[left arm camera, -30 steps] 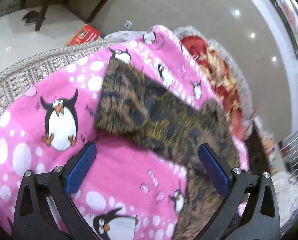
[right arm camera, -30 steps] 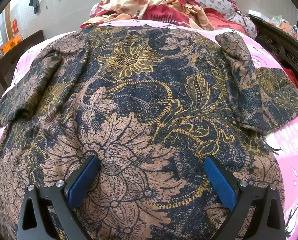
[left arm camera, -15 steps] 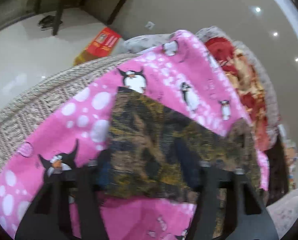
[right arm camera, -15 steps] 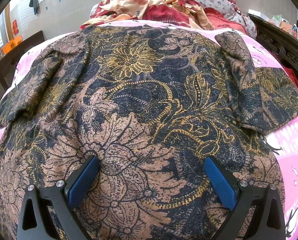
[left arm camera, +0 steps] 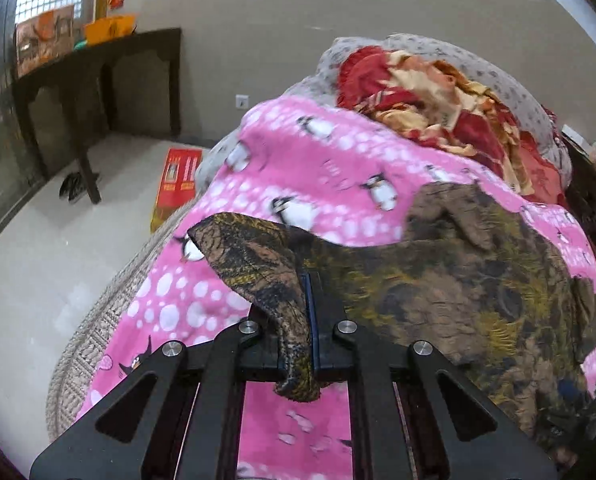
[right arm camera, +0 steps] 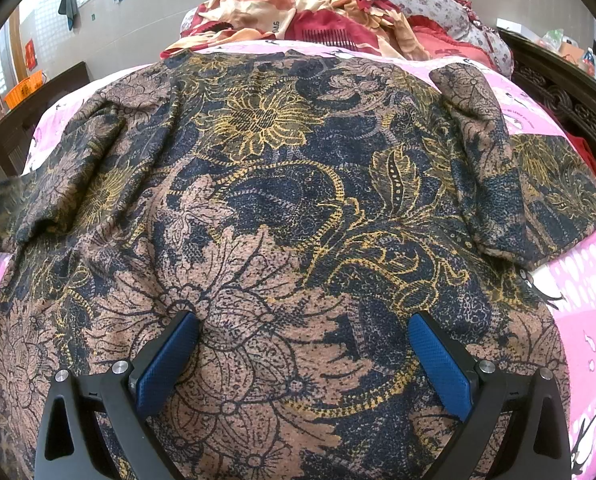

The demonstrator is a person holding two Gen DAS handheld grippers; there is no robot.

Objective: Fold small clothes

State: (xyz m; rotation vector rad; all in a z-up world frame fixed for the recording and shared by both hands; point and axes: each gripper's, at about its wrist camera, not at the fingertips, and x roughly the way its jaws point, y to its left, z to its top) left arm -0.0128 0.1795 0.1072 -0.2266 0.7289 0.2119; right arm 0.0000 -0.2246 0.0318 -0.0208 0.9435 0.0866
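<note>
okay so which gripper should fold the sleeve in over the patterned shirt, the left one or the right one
Left. The left gripper is already shut on the sleeve and holds it off the penguin blanket. The right gripper is open over the shirt body, holding nothing.

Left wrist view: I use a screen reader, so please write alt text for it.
The left gripper is shut on a sleeve end of the dark brown and gold floral-print shirt, lifting it off the pink penguin-print blanket. Behind lie crumpled red and cream bedding and a dark wooden table.
</note>
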